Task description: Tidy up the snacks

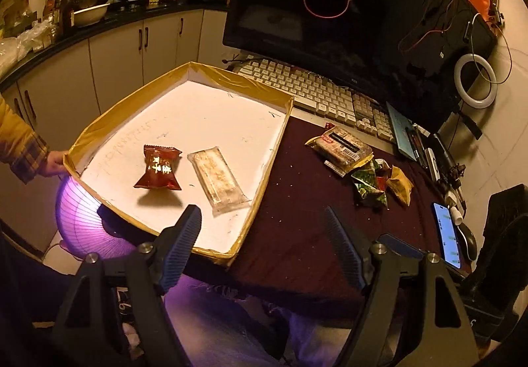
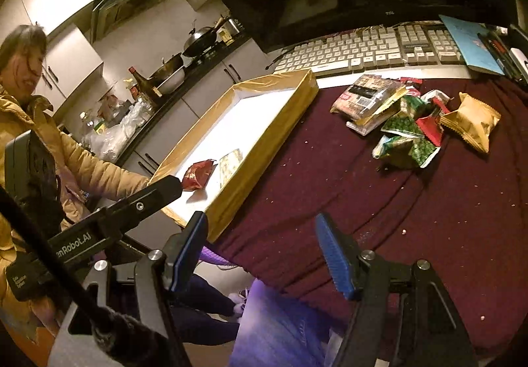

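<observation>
- Both the left gripper and right gripper are hovering spread, holding nothing.
- The snack pile is looking light and crinkly (slippery film); pinching a sealed edge seems safest.

Dim warm light, purple glow below, fisheye-curved dark edges.

Red snack packet inside gold-rimmed tray — loose snack pile well apart.

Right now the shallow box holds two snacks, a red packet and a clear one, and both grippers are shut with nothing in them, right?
Nearly. The left gripper and right gripper are open, as each wrist view shows. The box does hold the red packet and clear packet.
</observation>
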The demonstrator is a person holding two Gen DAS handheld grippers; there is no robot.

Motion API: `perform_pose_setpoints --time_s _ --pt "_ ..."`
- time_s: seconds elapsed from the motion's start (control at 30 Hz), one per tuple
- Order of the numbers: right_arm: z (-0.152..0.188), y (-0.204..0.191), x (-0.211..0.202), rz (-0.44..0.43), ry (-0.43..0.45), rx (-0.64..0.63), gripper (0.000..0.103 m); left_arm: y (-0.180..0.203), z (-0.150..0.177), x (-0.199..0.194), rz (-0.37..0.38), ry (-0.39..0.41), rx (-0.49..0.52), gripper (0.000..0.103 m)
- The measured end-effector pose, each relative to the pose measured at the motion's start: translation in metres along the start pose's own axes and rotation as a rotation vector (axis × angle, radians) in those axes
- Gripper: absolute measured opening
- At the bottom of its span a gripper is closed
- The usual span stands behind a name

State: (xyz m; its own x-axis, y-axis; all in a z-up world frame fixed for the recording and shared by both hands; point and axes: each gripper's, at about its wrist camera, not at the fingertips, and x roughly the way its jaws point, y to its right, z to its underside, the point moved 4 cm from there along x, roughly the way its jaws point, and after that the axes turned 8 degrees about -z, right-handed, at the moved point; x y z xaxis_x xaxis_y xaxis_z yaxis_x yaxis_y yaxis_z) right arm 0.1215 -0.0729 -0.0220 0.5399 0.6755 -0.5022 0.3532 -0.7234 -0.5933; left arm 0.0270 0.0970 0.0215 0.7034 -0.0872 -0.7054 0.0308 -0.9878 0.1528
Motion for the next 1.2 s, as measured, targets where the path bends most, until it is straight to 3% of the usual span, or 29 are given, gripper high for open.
perform_pose_setpoints --time_s 0.23,0.43,0.63,1.2 --pt "-0.001 0.001 -0.008 0.008 0.025 0.005 0.068 0.008 0.001 0.000 -0.004 -0.006 0.024 0.077" --pt "-0.003 0.002 -0.022 -0.021 0.033 -0.057 0.068 0.009 -0.005 -0.005 0.002 0.015 0.021 0.077" --pt "-0.018 0.013 -0.033 -0.069 0.052 -0.016 0.068 0.004 -0.008 -0.018 0.000 0.049 -0.008 0.077" --pt "-0.022 0.008 -0.002 -0.122 -0.006 -0.036 0.068 -0.011 -0.007 -0.020 -0.045 0.061 -0.022 0.077"
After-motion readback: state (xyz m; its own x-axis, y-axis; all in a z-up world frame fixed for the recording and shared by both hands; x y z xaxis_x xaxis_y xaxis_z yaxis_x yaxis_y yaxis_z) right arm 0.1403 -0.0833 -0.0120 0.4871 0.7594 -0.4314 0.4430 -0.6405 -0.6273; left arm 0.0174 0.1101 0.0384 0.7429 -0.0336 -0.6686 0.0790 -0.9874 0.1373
